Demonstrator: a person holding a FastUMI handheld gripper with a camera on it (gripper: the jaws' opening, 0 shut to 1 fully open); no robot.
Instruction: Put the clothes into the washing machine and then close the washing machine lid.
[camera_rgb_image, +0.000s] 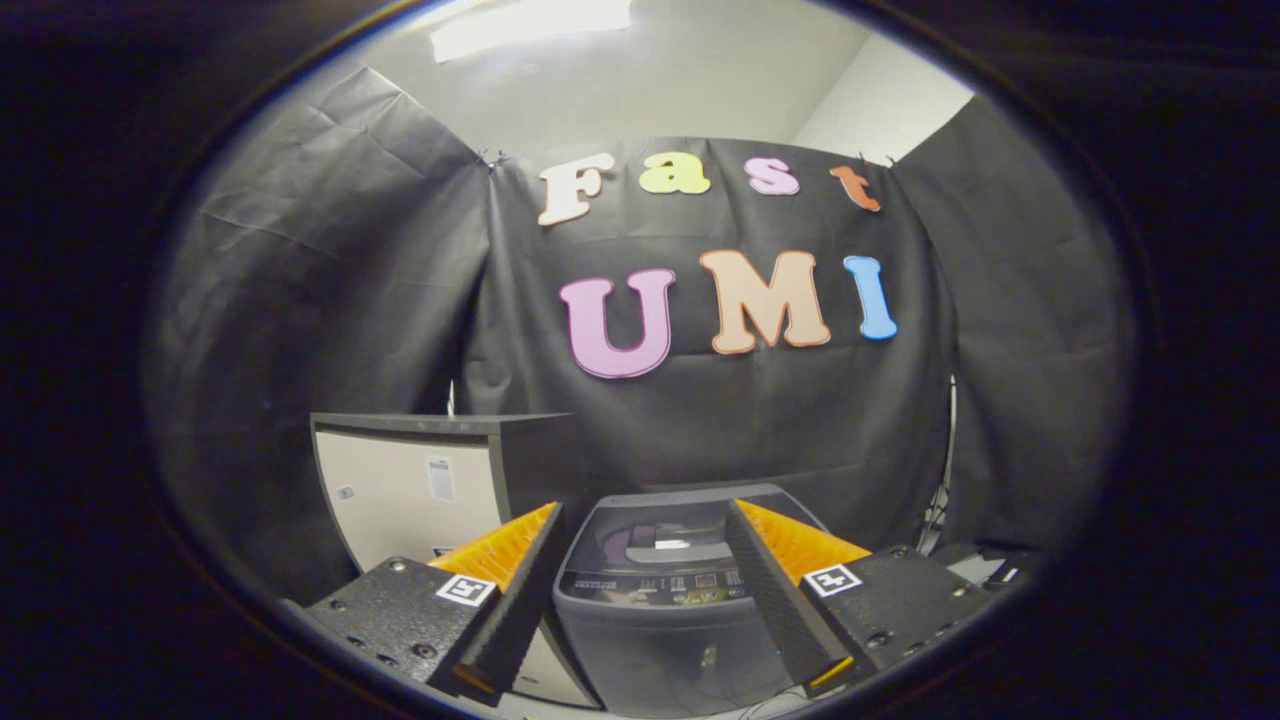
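A small grey washing machine (655, 615) stands straight ahead, between and just beyond my fingers. Its dark tinted lid (668, 535) lies down flat on top, with a control strip along the front edge. My gripper (645, 520) is open, the two fingers spread to either side of the machine's top, touching nothing. A purple patch shows through the lid; I cannot tell what it is.
A taller beige box-shaped appliance with a dark top (430, 485) stands left of the washing machine, behind my left finger. Black cloth walls close the booth behind and on both sides. Cables and flat grey items (975, 565) lie low at the right.
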